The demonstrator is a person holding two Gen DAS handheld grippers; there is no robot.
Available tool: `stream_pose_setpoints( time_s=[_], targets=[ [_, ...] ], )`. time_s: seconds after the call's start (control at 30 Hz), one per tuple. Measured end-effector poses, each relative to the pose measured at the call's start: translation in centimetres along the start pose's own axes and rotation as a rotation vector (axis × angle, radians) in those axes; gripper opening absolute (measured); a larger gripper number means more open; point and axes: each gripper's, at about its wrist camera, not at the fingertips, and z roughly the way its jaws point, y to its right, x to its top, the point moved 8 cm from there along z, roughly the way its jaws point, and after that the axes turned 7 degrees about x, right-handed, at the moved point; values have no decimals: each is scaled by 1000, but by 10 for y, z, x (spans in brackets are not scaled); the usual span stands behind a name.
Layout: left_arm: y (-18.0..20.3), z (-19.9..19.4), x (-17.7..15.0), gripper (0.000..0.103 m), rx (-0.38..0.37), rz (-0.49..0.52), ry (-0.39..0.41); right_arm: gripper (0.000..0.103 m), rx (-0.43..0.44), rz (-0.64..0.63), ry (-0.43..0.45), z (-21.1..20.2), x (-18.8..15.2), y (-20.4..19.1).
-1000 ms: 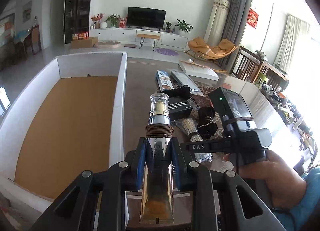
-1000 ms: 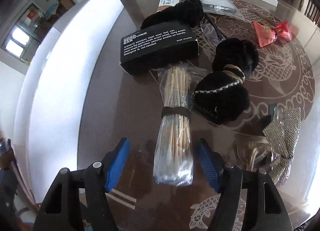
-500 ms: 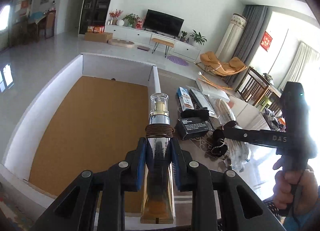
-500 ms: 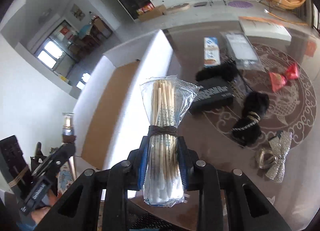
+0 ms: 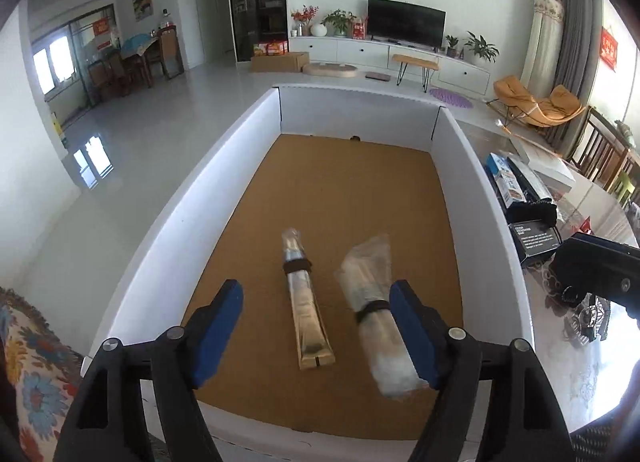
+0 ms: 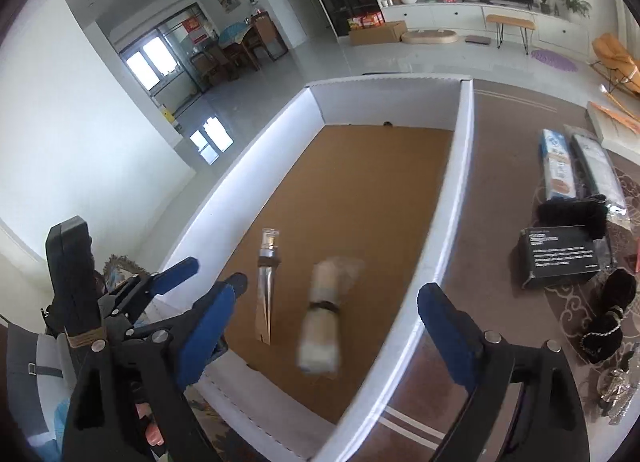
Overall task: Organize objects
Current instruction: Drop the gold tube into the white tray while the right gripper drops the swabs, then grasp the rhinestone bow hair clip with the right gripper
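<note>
Both my grippers have just let go over the box.

My left gripper (image 5: 314, 328) and right gripper (image 6: 324, 332) have just sprung open, empty; the gold tube (image 5: 306, 310) lies left of the blurred swab bundle (image 5: 378, 314) in the white box (image 5: 168, 218). More clutter waits on the glossy table (image 6: 492, 230), right, living room beyond.

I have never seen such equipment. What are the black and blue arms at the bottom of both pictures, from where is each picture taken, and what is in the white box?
These are two hand-held grippers, one in each of a person's hands, each with a camera looking along its blue-padded fingers. One picture comes from the left gripper, the other from the right gripper. Both have just been opening and now hold nothing. In the white box, on its brown floor, lie a gold tube and a wrapped bundle of sticks, side by side; the bundle looks blurred. On the table beside the box wait a black carton and other small items.
</note>
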Motion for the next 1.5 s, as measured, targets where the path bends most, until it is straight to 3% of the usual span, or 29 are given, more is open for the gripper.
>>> stream_pose_setpoints(
  time_s=[0.1,0.2,0.27,0.33,0.43,0.57,0.67,0.83,0.9,1.07,1.5],
  targets=[
    [35,-18,3,76,-78,37,34,95,-100,-16,78,-37,-4,32],
    [94,-47,8,77,-224,108,63,100,-230,-17,125,-72,-23,79],
    [136,-67,2,93,-329,168,71,100,-339,11,126,-99,-46,118],
    [176,-80,-14,100,-421,226,61,100,-430,71,103,-123,-77,156],
    [225,-71,-47,101,-472,293,1,100,-530,157,59,-143,-128,210],
    [258,-20,-84,101,-400,320,-68,100,-523,263,-7,-138,-183,255],
    [268,16,-94,101,-336,346,-100,100,-535,252,-24,-126,-198,269],
    [278,48,-89,101,-278,334,-113,103,-594,229,30,-129,-189,283],
    [282,56,-83,102,-246,341,-82,103,-609,243,48,-132,-183,293],
    [293,68,-74,103,-261,344,-71,103,-618,245,63,-134,-171,312],
    [295,67,-71,103,-262,342,-62,103,-625,252,59,-125,-168,313]
  ],
)
